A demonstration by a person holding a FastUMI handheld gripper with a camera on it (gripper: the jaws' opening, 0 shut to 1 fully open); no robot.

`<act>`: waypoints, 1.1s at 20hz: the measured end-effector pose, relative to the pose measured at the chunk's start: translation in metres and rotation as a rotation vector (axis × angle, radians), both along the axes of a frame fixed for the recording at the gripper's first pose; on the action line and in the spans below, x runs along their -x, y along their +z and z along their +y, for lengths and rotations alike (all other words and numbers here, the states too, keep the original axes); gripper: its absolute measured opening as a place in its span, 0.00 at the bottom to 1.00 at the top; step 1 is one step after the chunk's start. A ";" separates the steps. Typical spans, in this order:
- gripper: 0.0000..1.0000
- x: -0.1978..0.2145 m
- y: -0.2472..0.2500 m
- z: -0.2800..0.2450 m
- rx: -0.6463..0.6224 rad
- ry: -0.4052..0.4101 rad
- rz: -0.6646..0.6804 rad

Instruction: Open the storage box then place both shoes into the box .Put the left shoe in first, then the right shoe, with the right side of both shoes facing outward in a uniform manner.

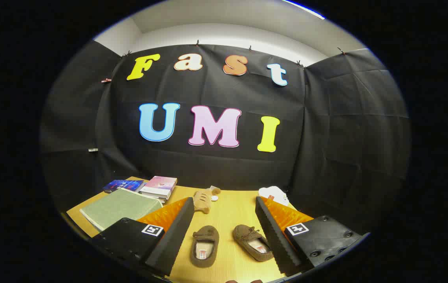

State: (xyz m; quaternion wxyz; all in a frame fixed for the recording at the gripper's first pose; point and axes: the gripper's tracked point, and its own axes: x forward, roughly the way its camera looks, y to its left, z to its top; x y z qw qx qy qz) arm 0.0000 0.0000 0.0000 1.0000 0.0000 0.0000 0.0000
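Note:
Two brown slipper shoes lie on the wooden table [231, 212] between my fingers, toes pointing away from me. The left-hand shoe [204, 245] sits close to my left finger [172, 239]. The right-hand shoe [253, 242] lies angled, its heel almost at my right finger [277, 236]. My gripper [224, 206] is open wide, raised above the table, with nothing held. A flat grey-green box [119, 207], lid shut, lies on the table beyond my left finger.
A stack of books [159, 186] and a dark blue book [123, 185] lie at the table's back left. A tan plush toy [204, 198] rests mid-table beyond the shoes. A white object [274, 194] sits at the back right. Black cloth walls surround the table.

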 end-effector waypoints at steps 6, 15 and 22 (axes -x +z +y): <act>0.97 -0.017 -0.013 -0.005 -0.019 0.039 0.035; 0.98 -0.035 -0.036 0.010 -0.042 0.107 0.107; 0.98 -0.041 -0.043 0.029 -0.065 0.176 0.142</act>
